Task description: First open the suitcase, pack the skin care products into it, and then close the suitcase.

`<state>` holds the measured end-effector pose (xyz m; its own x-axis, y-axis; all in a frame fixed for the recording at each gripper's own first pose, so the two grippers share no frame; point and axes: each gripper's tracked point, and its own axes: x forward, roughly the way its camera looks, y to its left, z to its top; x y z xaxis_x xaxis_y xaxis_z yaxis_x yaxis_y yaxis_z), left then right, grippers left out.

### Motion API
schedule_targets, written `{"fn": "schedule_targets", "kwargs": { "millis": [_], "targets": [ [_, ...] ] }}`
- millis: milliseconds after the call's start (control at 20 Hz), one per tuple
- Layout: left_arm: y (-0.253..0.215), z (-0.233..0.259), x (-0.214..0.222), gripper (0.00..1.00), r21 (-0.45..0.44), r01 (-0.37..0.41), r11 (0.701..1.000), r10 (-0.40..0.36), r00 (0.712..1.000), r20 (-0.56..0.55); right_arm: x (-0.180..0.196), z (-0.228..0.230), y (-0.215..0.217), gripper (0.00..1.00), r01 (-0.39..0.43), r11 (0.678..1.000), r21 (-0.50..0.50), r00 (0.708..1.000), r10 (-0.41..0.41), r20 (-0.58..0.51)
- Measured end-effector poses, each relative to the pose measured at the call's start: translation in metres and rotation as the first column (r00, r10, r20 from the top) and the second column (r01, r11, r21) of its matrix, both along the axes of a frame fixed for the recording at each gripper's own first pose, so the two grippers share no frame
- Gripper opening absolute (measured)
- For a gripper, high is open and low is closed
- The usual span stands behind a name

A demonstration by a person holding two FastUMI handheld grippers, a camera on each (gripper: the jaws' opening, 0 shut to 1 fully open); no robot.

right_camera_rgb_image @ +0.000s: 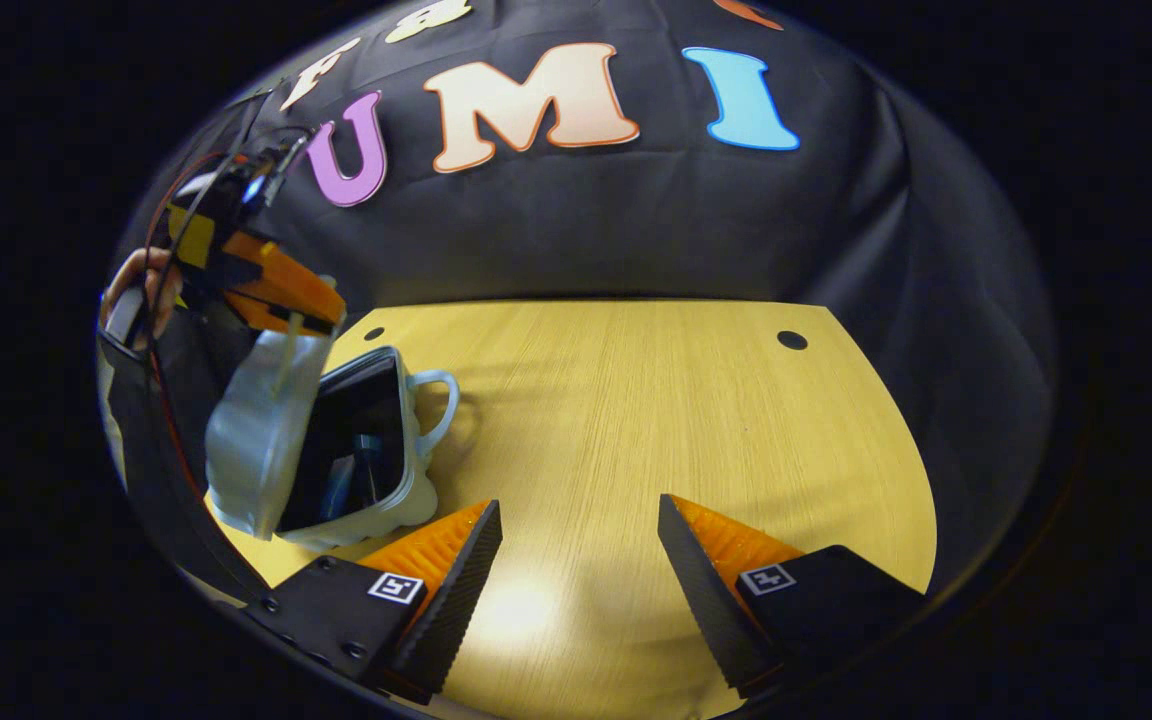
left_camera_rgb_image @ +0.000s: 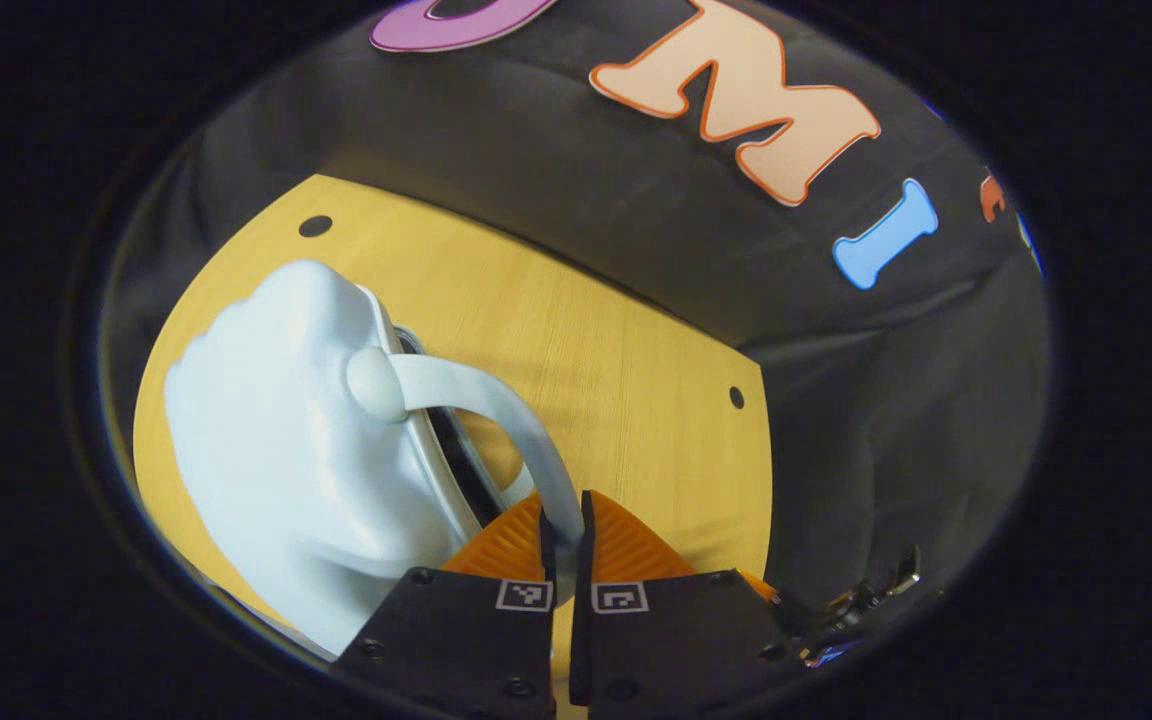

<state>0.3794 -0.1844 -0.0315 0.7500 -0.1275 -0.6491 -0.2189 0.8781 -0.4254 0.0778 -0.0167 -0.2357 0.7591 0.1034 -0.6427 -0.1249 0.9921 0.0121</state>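
Note:
The small pale-blue suitcase lies on the wooden table at the left, its lid tilted up over the base. Dark skin care bottles lie inside it. My left gripper, held by a hand, pinches the lid's looped handle from above. In the left gripper view, the left gripper is shut on that pale handle strap, with the lid's shell close at the left. My right gripper is open over bare table, right of the suitcase and apart from it.
The wooden table stretches to the right of the suitcase, with a small dark hole near its far right corner. Black cloth walls stand close behind it. A second looped handle sticks out from the suitcase base.

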Motion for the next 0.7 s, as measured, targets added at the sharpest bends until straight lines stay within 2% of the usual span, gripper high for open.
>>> {"fn": "schedule_targets", "kwargs": {
  "millis": [50,150,200,300,350,400,500,550,700],
  "targets": [
    [-0.003,-0.009,0.008,0.01,0.012,0.001,1.0,0.0,1.0,-0.023,0.003,0.001,-0.003,0.95,0.011,1.0,0.008,1.0,-0.011,0.004],
    [-0.008,-0.027,0.02,0.02,0.026,-0.005,1.0,0.007,0.998,-0.065,0.002,0.0,-0.017,0.98,0.032,0.999,-0.004,0.999,-0.032,0.002],
    [-0.008,-0.038,0.025,0.02,0.034,-0.006,0.999,0.009,0.996,-0.088,0.0,0.001,-0.023,0.94,0.038,0.999,-0.012,0.999,-0.038,0.001],
    [-0.013,-0.055,0.035,0.02,0.049,-0.004,0.999,0.01,0.992,-0.127,0.001,0.003,-0.031,0.99,0.044,0.999,-0.019,0.999,-0.044,0.005],
    [-0.015,-0.06,0.038,0.04,0.055,-0.001,0.999,0.009,0.99,-0.141,0.0,0.005,-0.032,0.94,0.047,0.999,-0.02,0.999,-0.047,0.009],
    [-0.017,-0.066,0.039,0.05,0.059,-0.006,0.998,0.015,0.988,-0.153,0.001,0.007,-0.034,0.98,0.049,0.999,-0.018,0.999,-0.049,0.014],
    [-0.018,-0.07,0.034,0.12,0.071,-0.033,0.997,0.044,0.984,-0.17,0.0,0.012,-0.046,0.98,0.057,0.998,-0.016,0.998,-0.057,0.029],
    [-0.021,-0.069,0.031,0.21,0.082,-0.037,0.996,0.051,0.984,-0.17,-0.001,0.014,-0.051,0.98,0.059,0.998,-0.015,0.998,-0.059,0.035],
    [-0.042,-0.067,0.018,0.7,0.125,-0.011,0.992,0.031,0.988,-0.153,-0.005,0.024,-0.056,0.98,0.059,0.998,-0.01,0.996,-0.058,0.06]
  ]
}}
